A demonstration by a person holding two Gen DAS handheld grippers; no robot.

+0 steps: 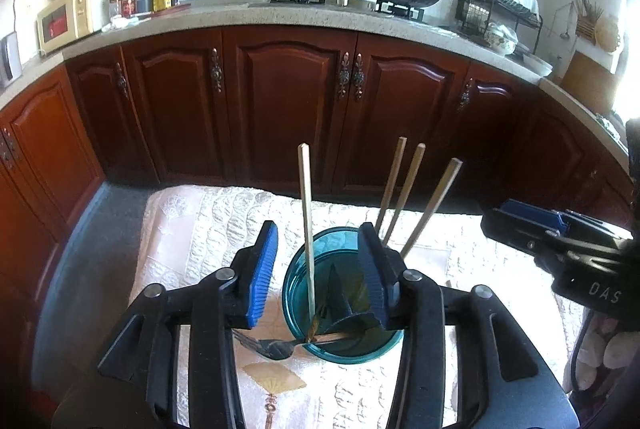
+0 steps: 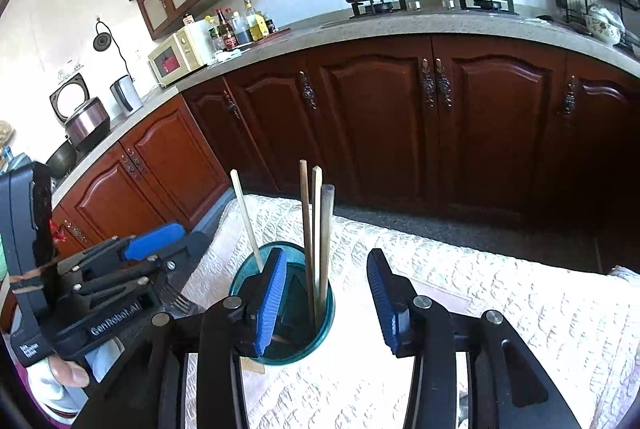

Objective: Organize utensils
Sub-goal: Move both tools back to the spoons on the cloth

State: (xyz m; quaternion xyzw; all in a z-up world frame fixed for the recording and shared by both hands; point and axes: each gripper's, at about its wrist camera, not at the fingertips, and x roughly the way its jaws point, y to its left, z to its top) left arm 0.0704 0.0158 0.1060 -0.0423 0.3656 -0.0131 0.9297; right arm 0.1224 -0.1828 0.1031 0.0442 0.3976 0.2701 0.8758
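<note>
Two pairs of jaws stand wide and hold nothing, with the teal cup of chopsticks between or just beside them.

Your left gripper (image 1: 318,261) has its blue pads parted around the near rim of the teal cup (image 1: 298,269); one pale chopstick (image 1: 307,229) rises straight up between the pads, touching neither. Three darker chopsticks (image 1: 404,197) lean away just beyond the right-hand pad. A fork (image 1: 272,347) lies on the quilted cloth (image 1: 192,225) beneath the left-hand pad, its handle reaching to the cup's base. Your right gripper (image 2: 328,285) is spread too: its left-hand pad sits against the cup's rim, and the cup stands mostly outside the gap, to the left.
</note>
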